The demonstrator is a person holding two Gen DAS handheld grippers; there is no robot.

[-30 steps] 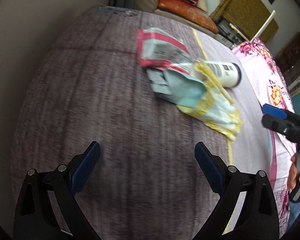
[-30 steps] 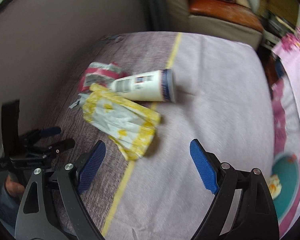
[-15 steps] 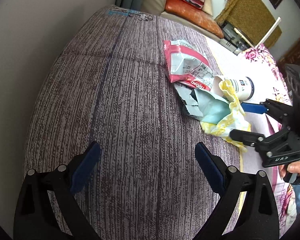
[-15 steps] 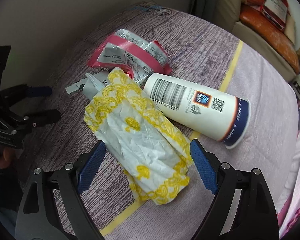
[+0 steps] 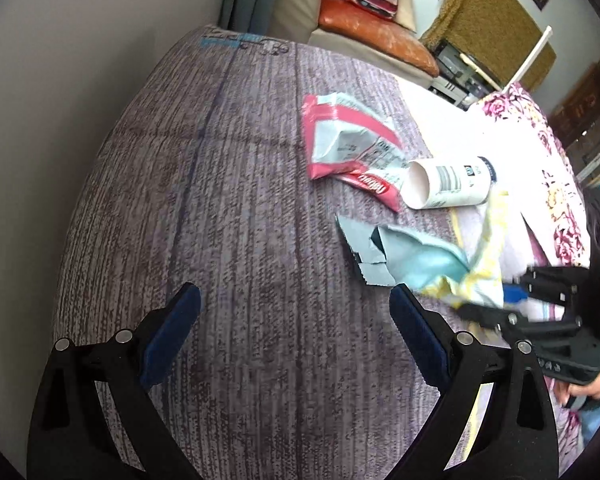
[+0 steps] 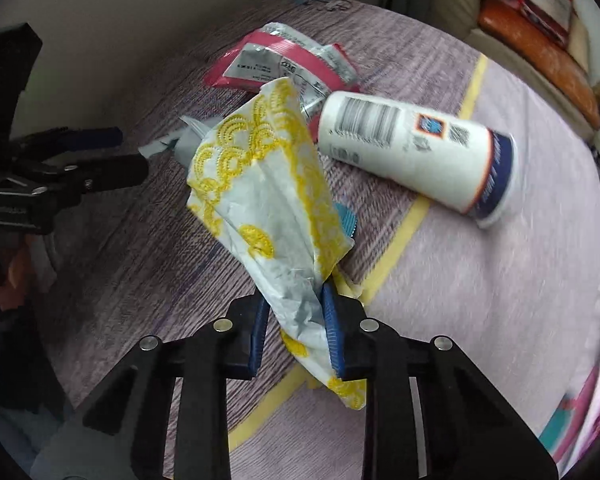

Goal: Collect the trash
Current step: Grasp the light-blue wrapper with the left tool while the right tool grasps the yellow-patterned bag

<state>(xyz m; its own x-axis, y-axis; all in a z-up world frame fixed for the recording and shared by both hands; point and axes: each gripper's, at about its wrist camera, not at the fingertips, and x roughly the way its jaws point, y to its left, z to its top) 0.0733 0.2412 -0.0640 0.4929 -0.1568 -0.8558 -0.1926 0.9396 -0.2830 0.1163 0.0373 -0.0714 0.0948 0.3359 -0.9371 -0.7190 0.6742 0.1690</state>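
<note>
A crumpled white wrapper with yellow print [image 6: 268, 200] stands up off the bed, and my right gripper [image 6: 294, 304] is closing its jaws on the wrapper's lower end, both pads pressing the paper. Behind it lie a white paper cup [image 6: 412, 152] on its side and a red and silver packet [image 6: 276, 60]. A torn teal wrapper [image 5: 412, 256] lies beside the yellow one [image 5: 484, 272]. My left gripper [image 5: 294, 312] hangs open over bare purple-grey cover, left of the trash, nothing between its fingers. In the left wrist view the right gripper [image 5: 496, 304] comes in from the right.
The trash lies on a purple-grey bed cover [image 5: 220, 240] with a yellow stripe [image 6: 400, 248] and a paler cloth to the right. A floral pink cloth [image 5: 548, 168] lies at the far right. A sofa with an orange cushion [image 5: 376, 40] stands behind. A wall runs along the left.
My right gripper came down over the yellow-printed wrapper and its jaws went from wide apart to pinching it; the wrapper now stands up. The left gripper stays open.
</note>
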